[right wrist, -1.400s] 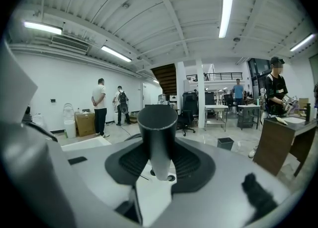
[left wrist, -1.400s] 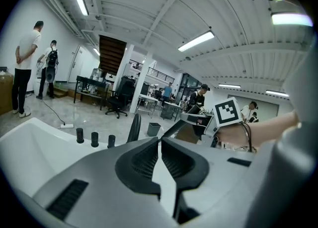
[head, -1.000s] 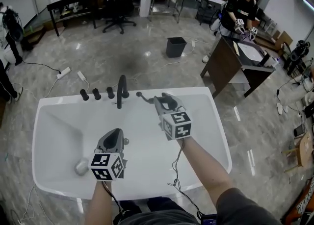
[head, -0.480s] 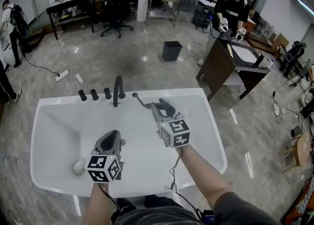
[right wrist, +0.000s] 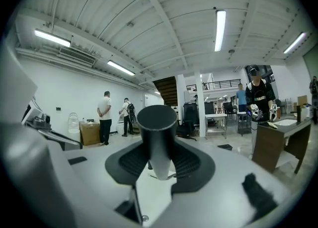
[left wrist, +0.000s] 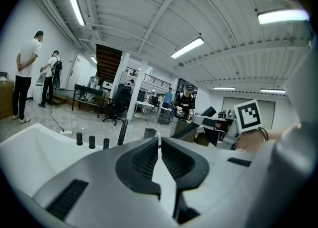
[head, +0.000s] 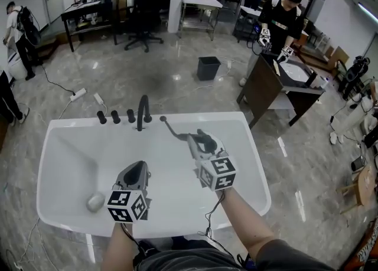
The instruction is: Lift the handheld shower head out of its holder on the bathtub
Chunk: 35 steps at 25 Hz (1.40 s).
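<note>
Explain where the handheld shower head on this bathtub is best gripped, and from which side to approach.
Grip its slim round handle, coming from the tub's near side. The handheld shower head is a straight cylinder there, narrow enough to sit between two pads, and it slants from the rim by the faucet toward the person. The right gripper is closed on it that way.

Glossy white bathtub [head: 71, 146]; matt black faucet [head: 142, 110] on its rim; handheld shower head [right wrist: 158, 132], smooth and dark; polished marbled floor [head: 177, 75] around it.
</note>
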Tool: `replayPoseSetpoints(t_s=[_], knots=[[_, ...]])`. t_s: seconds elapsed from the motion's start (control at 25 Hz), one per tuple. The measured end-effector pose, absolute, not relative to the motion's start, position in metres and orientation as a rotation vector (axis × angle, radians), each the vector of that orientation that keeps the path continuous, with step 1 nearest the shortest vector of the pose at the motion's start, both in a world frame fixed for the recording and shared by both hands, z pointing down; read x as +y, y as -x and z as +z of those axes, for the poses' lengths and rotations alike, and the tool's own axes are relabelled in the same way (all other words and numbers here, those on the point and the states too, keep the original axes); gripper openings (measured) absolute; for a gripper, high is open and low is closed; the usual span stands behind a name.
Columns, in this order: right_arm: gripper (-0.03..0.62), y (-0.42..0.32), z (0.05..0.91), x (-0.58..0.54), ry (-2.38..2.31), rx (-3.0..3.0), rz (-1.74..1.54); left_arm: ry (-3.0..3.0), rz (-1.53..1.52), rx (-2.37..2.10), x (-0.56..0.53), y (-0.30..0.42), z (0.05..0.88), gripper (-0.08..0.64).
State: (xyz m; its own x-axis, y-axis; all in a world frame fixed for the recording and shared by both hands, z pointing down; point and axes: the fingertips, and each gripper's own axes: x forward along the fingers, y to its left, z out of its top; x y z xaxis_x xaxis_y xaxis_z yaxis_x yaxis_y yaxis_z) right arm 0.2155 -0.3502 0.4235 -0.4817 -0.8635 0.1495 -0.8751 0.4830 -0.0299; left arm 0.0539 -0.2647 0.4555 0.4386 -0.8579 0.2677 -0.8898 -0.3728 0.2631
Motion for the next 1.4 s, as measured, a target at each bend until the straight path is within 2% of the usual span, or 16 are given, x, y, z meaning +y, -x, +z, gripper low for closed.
replayPoseSetpoints(t_s=[0.88,1.4], knots=[[0.141,-0.252,0.382,-0.287,-1.560,-2.634,-0.015,-2.364,0.092,-1.476,-0.247,-0.058,0.437,0.026],[0.141,-0.255,0.348,-0.230,-1.734,-2.562,-0.027,-2.443,0.092,-1.376,-0.220,-0.030,0.418,0.026]])
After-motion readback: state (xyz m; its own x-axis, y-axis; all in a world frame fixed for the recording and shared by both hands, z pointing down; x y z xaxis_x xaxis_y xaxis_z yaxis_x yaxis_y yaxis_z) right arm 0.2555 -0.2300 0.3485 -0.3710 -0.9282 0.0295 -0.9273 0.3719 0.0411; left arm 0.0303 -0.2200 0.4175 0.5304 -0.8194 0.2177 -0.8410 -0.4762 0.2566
